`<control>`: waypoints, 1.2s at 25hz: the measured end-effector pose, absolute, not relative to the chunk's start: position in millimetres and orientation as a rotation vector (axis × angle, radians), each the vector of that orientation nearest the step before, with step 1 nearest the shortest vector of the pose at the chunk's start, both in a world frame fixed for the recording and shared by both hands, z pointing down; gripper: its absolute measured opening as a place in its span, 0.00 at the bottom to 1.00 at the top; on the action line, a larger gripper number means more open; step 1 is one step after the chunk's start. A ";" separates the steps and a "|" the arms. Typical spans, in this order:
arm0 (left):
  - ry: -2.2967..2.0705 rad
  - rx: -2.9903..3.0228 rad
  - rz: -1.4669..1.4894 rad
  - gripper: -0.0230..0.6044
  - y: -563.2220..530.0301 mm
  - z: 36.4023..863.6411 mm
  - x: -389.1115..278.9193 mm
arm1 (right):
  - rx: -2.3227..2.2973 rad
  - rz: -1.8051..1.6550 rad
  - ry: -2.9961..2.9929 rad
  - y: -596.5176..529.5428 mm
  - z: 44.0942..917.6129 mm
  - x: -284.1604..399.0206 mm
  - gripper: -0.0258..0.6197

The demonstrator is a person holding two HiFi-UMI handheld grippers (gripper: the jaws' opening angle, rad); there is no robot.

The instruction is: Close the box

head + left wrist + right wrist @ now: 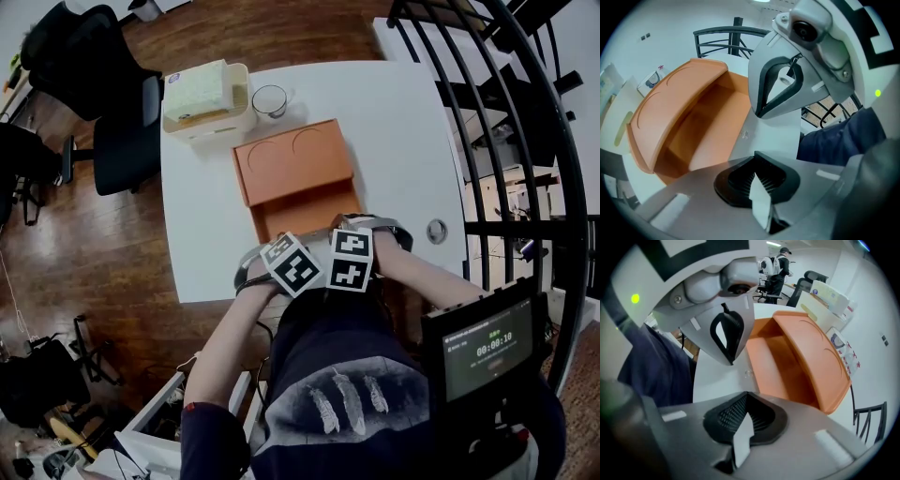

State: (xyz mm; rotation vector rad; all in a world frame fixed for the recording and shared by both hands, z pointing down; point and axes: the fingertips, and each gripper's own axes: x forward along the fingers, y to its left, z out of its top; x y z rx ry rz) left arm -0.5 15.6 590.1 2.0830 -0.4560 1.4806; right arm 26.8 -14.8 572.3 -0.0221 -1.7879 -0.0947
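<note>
An orange box (305, 208) lies on the white table (403, 131), its lid (291, 157) folded back flat toward the far side. Both grippers hover side by side at the table's near edge, just in front of the box. My left gripper (281, 246) is shut with nothing in it, and so is my right gripper (352, 231). The left gripper view has its own closed jaws (757, 180) at the bottom, the open box (717, 126) to the left, and the right gripper (780, 89) above. The right gripper view mirrors this: own jaws (743, 420), box (778, 357), left gripper (725, 336).
A cream basket (206, 94) and a glass cup (270, 98) stand behind the box. A small round disc (437, 230) lies at the table's right edge. A black chair (112, 103) is to the left, and a black railing (525, 141) to the right.
</note>
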 end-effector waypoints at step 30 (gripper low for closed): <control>-0.513 2.078 1.475 0.06 -7.1 587.6 -13.8 | 0.039 -0.093 -1.805 -38.5 567.6 17.7 0.05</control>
